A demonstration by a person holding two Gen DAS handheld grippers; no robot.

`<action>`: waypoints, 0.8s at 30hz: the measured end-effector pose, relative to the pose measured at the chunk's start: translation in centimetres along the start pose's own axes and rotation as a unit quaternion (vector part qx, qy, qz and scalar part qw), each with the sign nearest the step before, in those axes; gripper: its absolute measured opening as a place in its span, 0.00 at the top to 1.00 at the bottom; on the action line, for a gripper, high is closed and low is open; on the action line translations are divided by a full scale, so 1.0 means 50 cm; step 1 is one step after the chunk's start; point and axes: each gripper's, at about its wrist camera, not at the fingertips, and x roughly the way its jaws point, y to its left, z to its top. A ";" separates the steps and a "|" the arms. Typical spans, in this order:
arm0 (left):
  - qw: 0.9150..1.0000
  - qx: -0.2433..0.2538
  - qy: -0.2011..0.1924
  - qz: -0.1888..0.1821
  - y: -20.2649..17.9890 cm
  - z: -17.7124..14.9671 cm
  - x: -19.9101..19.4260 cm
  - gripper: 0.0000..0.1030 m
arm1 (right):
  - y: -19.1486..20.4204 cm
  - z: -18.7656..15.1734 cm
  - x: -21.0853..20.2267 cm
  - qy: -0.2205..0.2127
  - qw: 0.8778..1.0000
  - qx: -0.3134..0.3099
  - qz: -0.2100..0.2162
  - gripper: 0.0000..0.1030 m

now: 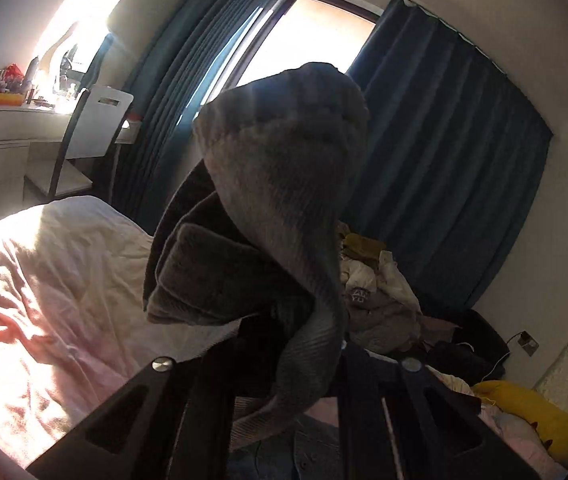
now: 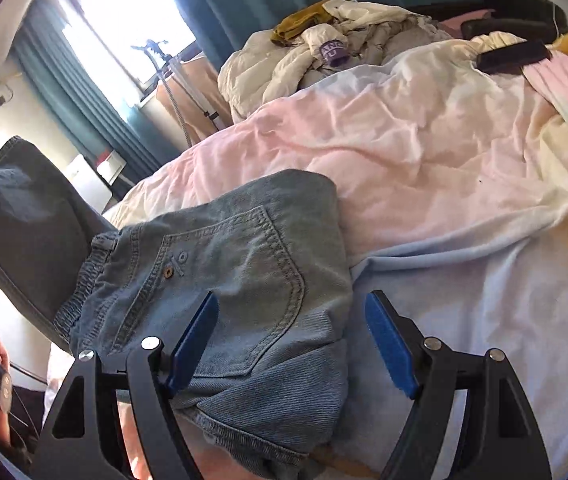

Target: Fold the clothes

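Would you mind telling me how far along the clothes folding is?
Done: nothing looks fully folded yet. In hand: the left gripper is shut on one end of the jeans and holds it up off the bed; the right gripper is open over the pocket end, gripping nothing. Left: finishing the jeans, then the clothes pile behind.

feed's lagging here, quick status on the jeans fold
Left tongs shut on jeans leg, lifted. Right tongs open over back pocket. Nothing blocking.
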 end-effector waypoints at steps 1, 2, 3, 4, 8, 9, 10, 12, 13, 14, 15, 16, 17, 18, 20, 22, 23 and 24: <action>1.000 0.025 0.011 -0.007 -0.033 -0.026 0.009 0.92 | -0.013 0.005 -0.007 -0.002 1.000 0.015 0.001 0.25; 0.998 0.049 0.022 -0.015 -0.065 -0.053 0.018 0.92 | -0.027 0.010 -0.012 -0.004 0.999 0.031 0.003 0.25; 0.996 0.070 0.043 -0.023 -0.089 -0.086 0.026 0.92 | -0.043 0.014 -0.018 -0.005 0.999 0.052 0.010 0.25; 0.993 0.094 0.062 -0.027 -0.116 -0.117 0.042 0.92 | -0.060 0.018 -0.023 -0.006 0.997 0.076 0.019 0.25; 0.969 0.216 0.114 -0.023 -0.187 -0.261 0.084 0.92 | -0.119 0.036 -0.039 -0.015 0.989 0.142 0.045 0.25; 0.962 0.242 0.126 -0.020 -0.198 -0.295 0.091 0.92 | -0.129 0.040 -0.042 -0.019 0.988 0.149 0.046 0.25; 0.956 0.259 0.137 -0.019 -0.202 -0.325 0.097 0.92 | -0.137 0.045 -0.044 -0.021 0.987 0.152 0.047 0.25; 0.946 0.290 0.147 -0.011 -0.199 -0.369 0.100 0.92 | -0.147 0.050 -0.042 -0.022 0.985 0.160 0.059 0.25; 0.941 0.306 0.144 -0.007 -0.200 -0.385 0.098 0.92 | -0.152 0.053 -0.041 -0.022 0.984 0.164 0.067 0.25; 0.937 0.320 0.142 -0.001 -0.199 -0.392 0.100 0.91 | -0.154 0.055 -0.038 -0.021 0.983 0.167 0.075 0.25; 0.933 0.332 0.141 0.005 -0.197 -0.399 0.103 0.90 | -0.154 0.057 -0.035 -0.019 0.982 0.167 0.082 0.25; 0.932 0.331 0.147 0.003 -0.195 -0.403 0.101 0.84 | -0.151 0.059 -0.032 -0.019 0.982 0.163 0.090 0.25; 0.932 0.330 0.153 0.002 -0.192 -0.406 0.099 0.82 | -0.146 0.061 -0.030 -0.018 0.983 0.156 0.098 0.25; 0.930 0.333 0.153 0.004 -0.192 -0.405 0.096 0.82 | -0.141 0.064 -0.027 -0.018 0.983 0.150 0.106 0.25; 0.924 0.348 0.155 0.005 -0.198 -0.402 0.089 0.79 | -0.131 0.070 -0.023 -0.019 0.983 0.137 0.122 0.25; 0.919 0.359 0.164 0.007 -0.202 -0.403 0.065 0.78 | -0.120 0.077 -0.025 -0.022 0.981 0.125 0.145 0.25; 0.916 0.364 0.169 0.007 -0.204 -0.403 0.053 0.75 | -0.115 0.081 -0.026 -0.022 0.980 0.119 0.158 0.25; 0.913 0.367 0.177 0.006 -0.208 -0.398 0.044 0.74 | -0.109 0.083 -0.027 -0.022 0.979 0.114 0.170 0.25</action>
